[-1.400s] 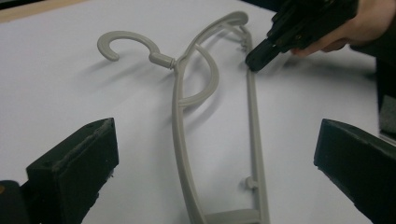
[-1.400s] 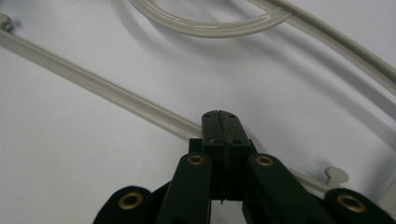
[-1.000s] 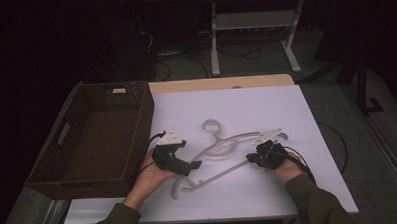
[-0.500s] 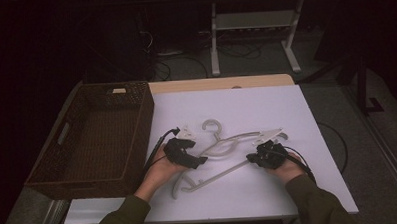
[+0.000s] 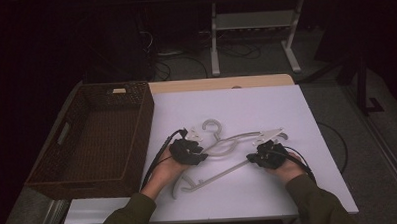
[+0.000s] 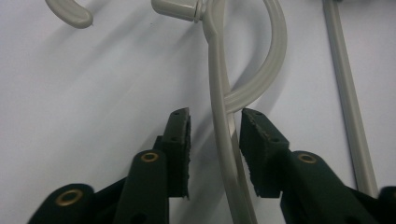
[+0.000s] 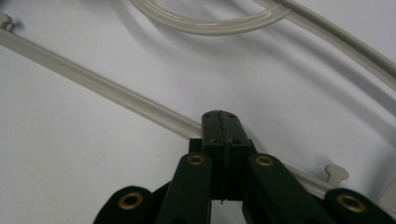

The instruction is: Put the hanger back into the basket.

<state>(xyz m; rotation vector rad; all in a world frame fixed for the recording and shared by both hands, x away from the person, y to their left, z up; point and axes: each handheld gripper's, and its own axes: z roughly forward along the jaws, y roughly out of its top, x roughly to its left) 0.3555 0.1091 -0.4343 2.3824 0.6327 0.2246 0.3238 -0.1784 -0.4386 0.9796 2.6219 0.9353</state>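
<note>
Two white plastic hangers (image 5: 236,138) lie crossed on the white table top (image 5: 246,105). My left gripper (image 5: 200,155) sits over them near their hooks. In the left gripper view a thin hanger arm (image 6: 223,154) runs up between the jaws of the left gripper (image 6: 217,117), just below a curved hook (image 6: 276,56). These jaws have just been closing, and a gap still shows beside each pad. My right gripper (image 5: 256,159) rests at the hangers' right end. In the right gripper view the right gripper (image 7: 220,116) is shut, pads together, over a pale hanger bar (image 7: 102,86) passing beneath it.
A dark brown wicker basket (image 5: 142,119) stands at the table's left, close to my left forearm. A second hook end (image 6: 70,11) and another straight bar (image 6: 346,93) lie beside the left jaws. A metal stand (image 5: 253,25) is on the floor behind the table.
My left hand has slid to the right, onto the hangers near their hooks. The right hand and the hangers have stayed where they were.
</note>
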